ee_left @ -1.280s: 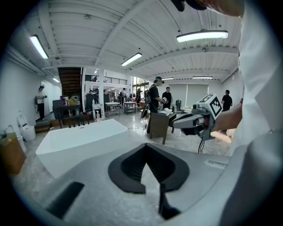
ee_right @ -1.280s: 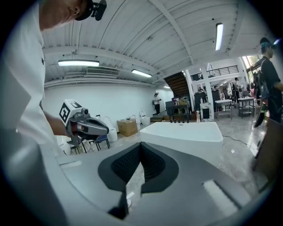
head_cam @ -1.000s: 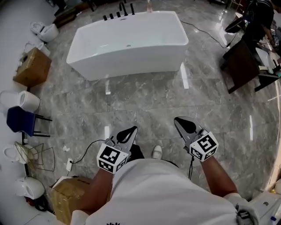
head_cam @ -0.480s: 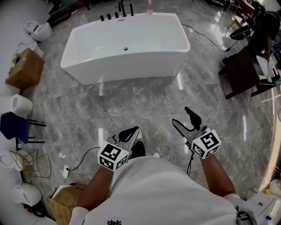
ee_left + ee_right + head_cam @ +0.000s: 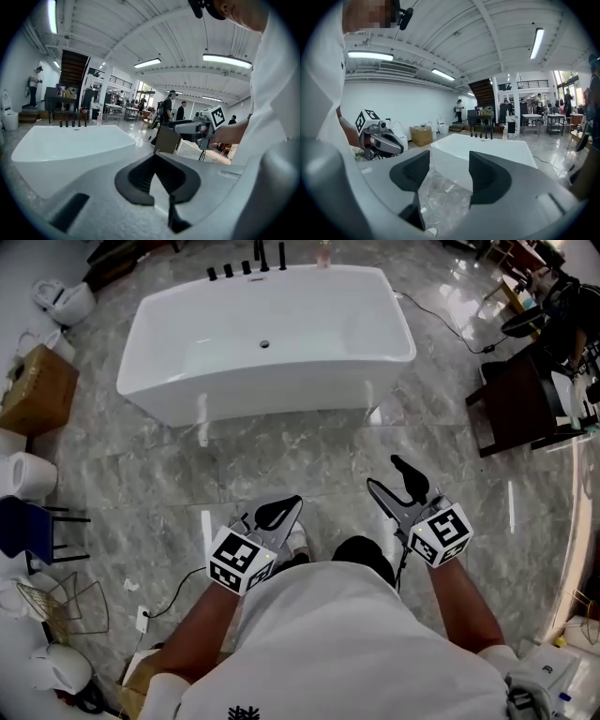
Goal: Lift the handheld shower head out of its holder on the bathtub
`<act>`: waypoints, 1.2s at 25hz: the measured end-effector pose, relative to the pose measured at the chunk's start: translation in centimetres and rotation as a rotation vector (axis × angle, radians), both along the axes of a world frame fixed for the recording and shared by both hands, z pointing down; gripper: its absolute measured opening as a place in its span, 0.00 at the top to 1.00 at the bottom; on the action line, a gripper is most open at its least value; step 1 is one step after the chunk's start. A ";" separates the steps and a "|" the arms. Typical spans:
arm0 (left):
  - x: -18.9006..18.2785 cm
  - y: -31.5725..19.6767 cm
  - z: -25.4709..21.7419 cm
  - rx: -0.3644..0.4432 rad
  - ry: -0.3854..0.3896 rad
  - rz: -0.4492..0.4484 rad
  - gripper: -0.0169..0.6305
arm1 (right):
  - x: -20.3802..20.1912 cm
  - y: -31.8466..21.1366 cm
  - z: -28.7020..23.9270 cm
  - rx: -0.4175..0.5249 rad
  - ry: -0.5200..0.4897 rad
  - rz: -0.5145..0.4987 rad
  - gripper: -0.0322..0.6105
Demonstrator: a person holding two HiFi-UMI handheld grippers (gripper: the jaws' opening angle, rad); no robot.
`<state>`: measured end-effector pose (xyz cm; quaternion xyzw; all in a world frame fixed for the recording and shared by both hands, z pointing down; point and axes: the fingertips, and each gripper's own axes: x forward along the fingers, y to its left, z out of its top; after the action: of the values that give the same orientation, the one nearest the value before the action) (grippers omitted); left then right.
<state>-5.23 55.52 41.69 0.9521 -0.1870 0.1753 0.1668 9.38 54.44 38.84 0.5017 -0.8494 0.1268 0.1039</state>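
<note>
A white freestanding bathtub (image 5: 281, 390) stands on the grey marble floor ahead of me. A row of black tap fittings (image 5: 246, 266) rises from its far rim; the shower head is too small to pick out among them. The tub (image 5: 70, 147) and its fittings (image 5: 72, 123) also show in the left gripper view, and the tub (image 5: 483, 150) in the right gripper view. My left gripper (image 5: 278, 513) is shut on nothing, well short of the tub. My right gripper (image 5: 395, 476) is open; its jaws have just swung apart, then eased in slightly, with nothing between them.
A cardboard box (image 5: 36, 390), toilets (image 5: 28, 474) and a blue chair (image 5: 21, 526) line the left wall. A dark table (image 5: 516, 404) stands at the right. A bottle (image 5: 324, 253) sits on the tub's far rim. A cable (image 5: 441, 315) trails right of the tub.
I have walked toward the bathtub, which now sits nearer and more square in the head view. The right gripper went from shut to open. The left gripper stayed shut.
</note>
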 end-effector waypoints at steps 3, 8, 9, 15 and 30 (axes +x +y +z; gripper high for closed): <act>-0.2 -2.3 0.4 -0.015 -0.007 -0.013 0.96 | -0.4 -2.4 -0.3 -0.007 0.004 -0.011 0.52; 2.4 -6.4 1.4 -0.027 -0.021 -0.044 0.96 | 2.5 -7.3 0.1 -0.018 -0.014 -0.031 0.52; 3.3 -7.4 1.5 -0.023 -0.026 -0.052 0.96 | 3.2 -8.5 0.4 -0.019 -0.019 -0.043 0.52; 6.5 -13.0 0.4 -0.012 -0.035 -0.146 0.96 | 4.9 -16.1 0.5 -0.003 -0.032 -0.160 0.53; 12.7 -24.6 -0.6 -0.007 -0.052 -0.262 0.96 | 10.8 -30.7 3.0 -0.029 -0.063 -0.278 0.54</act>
<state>7.46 30.91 41.12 0.9140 -0.3134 0.1776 0.1869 20.14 23.73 41.81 0.3733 -0.9116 0.1392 0.1012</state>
